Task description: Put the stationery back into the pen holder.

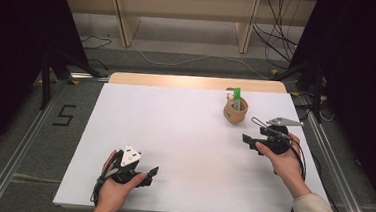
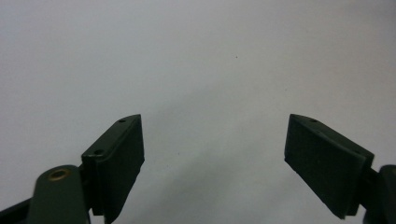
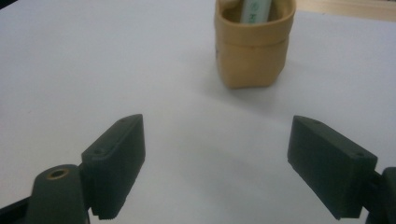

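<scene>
Two grippers sit over a white table, and both have nothing in them. The right gripper is near the cup, a small tan cup that stands up straight toward the far right of the table. A green and white tube pokes out of the top of the cup, and something small and white sits at the far side of the cup, but it is too small to tell what it is. In the right gripper view the cup stands ahead of the jaws, a bit to the right, with bare table between it and the jaw tips. The right gripper has its jaws spread wide apart, which is likely so they can fit around the cup or the tube. It points toward the cup, so it looks ready to reach for it. The left gripper is well apart from the cup, down at the near left of the table, resting low in the hand. In its own view the left gripper also has its jaws wide apart, with bare white table in front. It seems to be waiting out of the way, so the right one has room to work.
</scene>
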Demonstrator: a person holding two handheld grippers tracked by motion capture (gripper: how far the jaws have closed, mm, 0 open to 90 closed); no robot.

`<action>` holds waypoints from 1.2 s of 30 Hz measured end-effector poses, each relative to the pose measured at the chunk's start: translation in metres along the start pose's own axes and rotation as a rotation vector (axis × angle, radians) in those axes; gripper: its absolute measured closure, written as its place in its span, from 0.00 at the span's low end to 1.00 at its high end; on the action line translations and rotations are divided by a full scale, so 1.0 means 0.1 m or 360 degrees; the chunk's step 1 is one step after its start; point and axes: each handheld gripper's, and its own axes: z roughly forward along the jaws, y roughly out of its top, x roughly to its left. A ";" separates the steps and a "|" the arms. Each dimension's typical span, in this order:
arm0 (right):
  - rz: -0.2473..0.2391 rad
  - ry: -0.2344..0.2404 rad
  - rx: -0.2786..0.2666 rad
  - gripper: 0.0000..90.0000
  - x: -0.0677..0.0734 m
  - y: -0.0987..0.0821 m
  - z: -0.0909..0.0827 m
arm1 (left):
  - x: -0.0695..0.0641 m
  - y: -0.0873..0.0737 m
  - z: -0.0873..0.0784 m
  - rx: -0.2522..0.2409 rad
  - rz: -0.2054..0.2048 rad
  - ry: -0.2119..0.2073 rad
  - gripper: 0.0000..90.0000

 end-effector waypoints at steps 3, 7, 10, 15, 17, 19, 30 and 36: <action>-0.0019 0.0021 -0.0003 0.22 0.03 -0.08 -0.07 | 0.00 0.00 0.00 0.0000 0.0000 -0.0002 0.22; -0.0030 0.0037 -0.0009 0.22 0.06 -0.14 -0.13 | -0.01 0.00 0.00 0.0000 0.0000 -0.0004 0.22; -0.0033 0.0048 -0.0003 0.22 0.07 -0.17 -0.16 | -0.01 0.00 0.00 -0.0003 0.0002 -0.0005 0.22; -0.0053 0.0072 0.0003 0.22 0.11 -0.23 -0.21 | -0.02 0.00 -0.01 -0.0008 -0.0005 -0.0006 0.22; -0.0063 0.0079 0.0010 0.22 0.12 -0.25 -0.24 | -0.02 0.00 -0.01 -0.0010 -0.0006 -0.0008 0.22; -0.0077 0.0082 -0.0002 0.22 0.13 -0.27 -0.26 | -0.02 0.00 -0.01 -0.0009 -0.0006 -0.0005 0.22; -0.0108 0.0115 0.0029 0.21 0.19 -0.39 -0.36 | -0.03 -0.01 -0.01 0.0004 0.0000 -0.0010 0.22; -0.0112 0.0128 0.0032 0.21 0.20 -0.46 -0.42 | -0.03 -0.01 -0.01 0.0004 0.0000 -0.0012 0.22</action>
